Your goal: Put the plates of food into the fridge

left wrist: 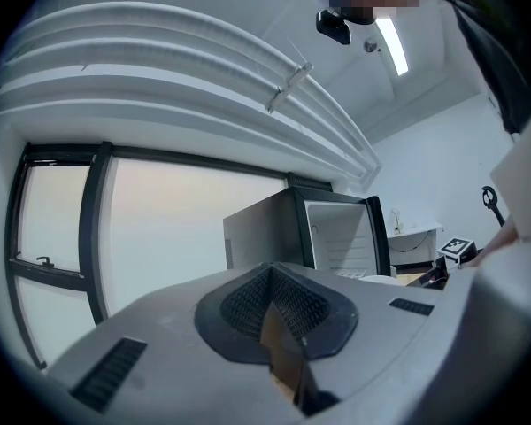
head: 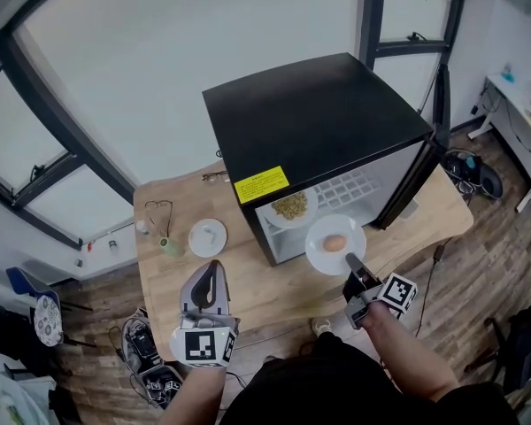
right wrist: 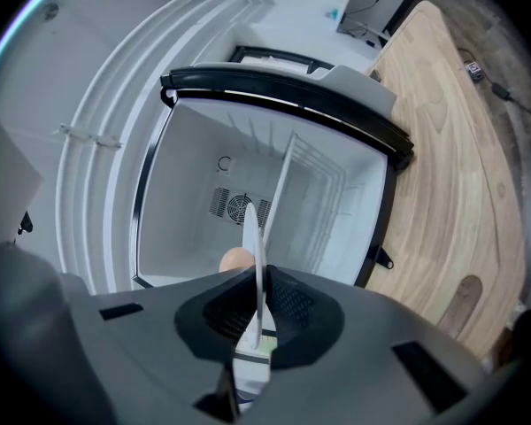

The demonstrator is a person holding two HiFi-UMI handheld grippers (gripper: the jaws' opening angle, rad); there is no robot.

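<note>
White round plate (head: 317,248) carrying a pale brown, egg-shaped piece of food (head: 334,243) is being held level by its near rim in the right gripper (head: 351,259). It is being kept just in front of the open mouth of the black mini fridge (head: 319,118), above the light wooden table (head: 248,286) on which that fridge is standing. In the right gripper view the plate (right wrist: 256,233) is being shown edge-on as a thin white line between the two dark pads of the right gripper (right wrist: 258,282), which are being pressed narrowly on it from either side. The food (right wrist: 235,258) is being seen beside it, and the white inside of the fridge (right wrist: 195,175) is being faced straight on. A second white plate (head: 307,215), heaped with yellowish-green food, is being kept inside the fridge, close to the front of the opening and beside a white wire shelf (head: 354,187). The black fridge door (head: 413,187) is being left swung open at the right, and a yellow label (head: 261,185) is being displayed on the front edge of the fridge top. The left gripper (head: 214,266) is being held over the near part of the table, well apart from the plate and to its left. In the left gripper view its jaws (left wrist: 270,271) are being kept closed together with nothing gripped. A small white saucer (head: 207,236) is being left on the table beyond that gripper, to the left of the fridge.
</note>
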